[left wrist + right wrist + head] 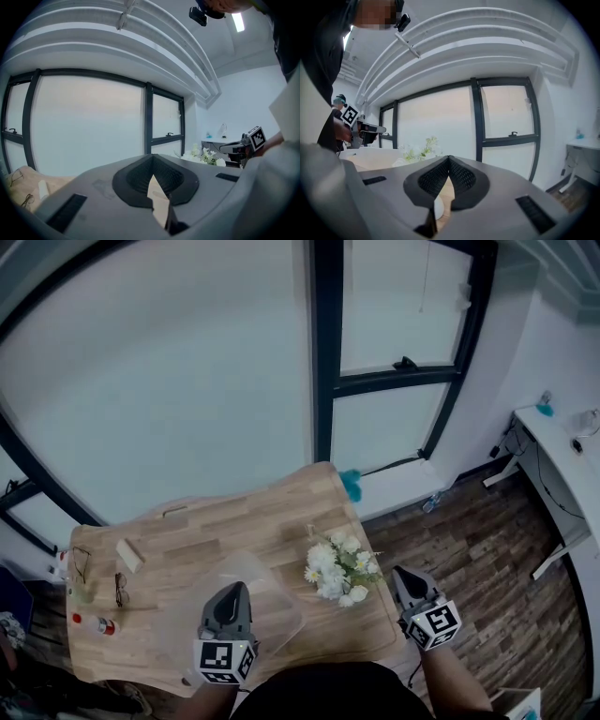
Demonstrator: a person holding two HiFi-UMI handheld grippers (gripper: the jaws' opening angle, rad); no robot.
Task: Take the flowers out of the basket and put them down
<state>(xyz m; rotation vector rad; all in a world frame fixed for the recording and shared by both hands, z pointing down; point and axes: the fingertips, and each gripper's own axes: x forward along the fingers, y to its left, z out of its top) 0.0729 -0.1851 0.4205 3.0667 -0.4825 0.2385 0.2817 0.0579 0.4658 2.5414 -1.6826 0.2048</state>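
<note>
A bunch of white flowers [339, 570] with green leaves lies on the wooden table [234, 521], right of centre. It also shows in the left gripper view as the flowers [204, 156] and in the right gripper view as the flowers [417, 151]. A pale translucent container [277, 601] sits left of the bunch, apart from it. My left gripper [232, 589] hovers over that container and my left gripper [151, 158] is shut, with nothing seen between the pads. My right gripper [401, 574] is just right of the flowers, not touching them. Seen along its jaws, the right gripper [449, 159] is shut and empty.
Two pairs of glasses [120, 589], a small white block [129, 554] and a red-capped bottle [98, 623] lie at the table's left end. A teal duster [351, 486] sits at the far edge. A white desk [562, 456] stands to the right across the wood floor.
</note>
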